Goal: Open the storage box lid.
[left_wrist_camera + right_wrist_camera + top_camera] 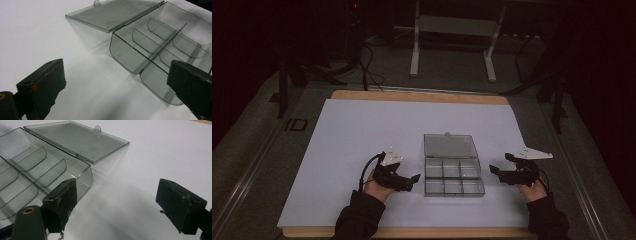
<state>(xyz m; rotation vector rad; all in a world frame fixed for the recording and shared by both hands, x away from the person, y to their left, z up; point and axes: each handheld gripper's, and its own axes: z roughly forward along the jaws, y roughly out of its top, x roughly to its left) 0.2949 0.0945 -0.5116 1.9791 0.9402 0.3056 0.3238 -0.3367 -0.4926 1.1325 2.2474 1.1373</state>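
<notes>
Box [155, 42] dividers plain from claw views; high view murky.

It looked like a lab or recording room, dim and bare. A table [362, 95] with a wooden edge carried a plain white sheet [362, 135]; behind it, black cables [367, 65] trailed over a grey carpeted floor [452, 75] past a white metal stand [452, 25] and dark frame legs [284, 85].
</notes>
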